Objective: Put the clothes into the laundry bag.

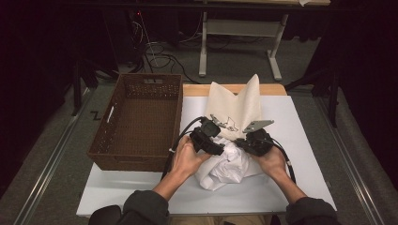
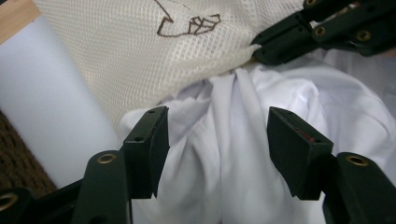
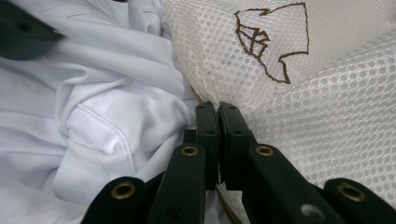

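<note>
Hidden: the white garment (image 1: 224, 165) is partly tucked inside the mesh bag (image 1: 238, 108); the bag's mouth is covered by both claws.
Textures: bag cream, open-weave mesh with a brown stitched outline; garment smooth, crumpled.
Left claw (image 2: 217, 151): released, jaws apart over the garment, just below the bag.
Right claw (image 3: 218, 108): clenched on the bag's edge.
Basket (image 1: 112, 140): brown woven, left of the bag, on the table (image 1: 300, 136).

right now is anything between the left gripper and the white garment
Nothing visible. The left gripper has its jaws open directly over the white garment, with bare cloth between and beyond them. The right gripper is shut on the edge of the cream mesh laundry bag off to one side, clear of that path.
</note>
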A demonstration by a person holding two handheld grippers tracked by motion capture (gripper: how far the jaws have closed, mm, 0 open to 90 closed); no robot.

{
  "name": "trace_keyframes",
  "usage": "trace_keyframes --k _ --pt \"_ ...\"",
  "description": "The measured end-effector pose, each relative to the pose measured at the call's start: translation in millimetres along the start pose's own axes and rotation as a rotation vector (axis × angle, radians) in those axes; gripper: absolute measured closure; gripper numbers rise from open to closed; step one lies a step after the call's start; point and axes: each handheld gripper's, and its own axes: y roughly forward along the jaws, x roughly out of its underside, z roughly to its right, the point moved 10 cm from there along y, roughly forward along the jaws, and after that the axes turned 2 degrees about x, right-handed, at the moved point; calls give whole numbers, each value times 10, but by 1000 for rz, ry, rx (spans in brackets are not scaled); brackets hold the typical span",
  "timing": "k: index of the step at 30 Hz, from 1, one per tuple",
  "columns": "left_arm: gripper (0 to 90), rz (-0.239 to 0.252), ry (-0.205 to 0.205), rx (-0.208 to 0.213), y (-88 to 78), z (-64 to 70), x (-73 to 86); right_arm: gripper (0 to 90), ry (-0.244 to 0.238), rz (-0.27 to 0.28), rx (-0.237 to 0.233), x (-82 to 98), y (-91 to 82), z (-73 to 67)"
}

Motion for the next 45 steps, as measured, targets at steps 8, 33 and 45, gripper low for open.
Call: trace_keyframes --k 8,33,45 --pt "465 -114 -4 -37 412 -110 339 889 -6 -9 2 9 31 2" --pt "832 -50 -61 -2 631 -96 -68 890 -101 71 -27 -216 -121 -249" --pt "506 -39 -15 -8 138 -58 119 890 -53 -8 12 -38 12 -79"
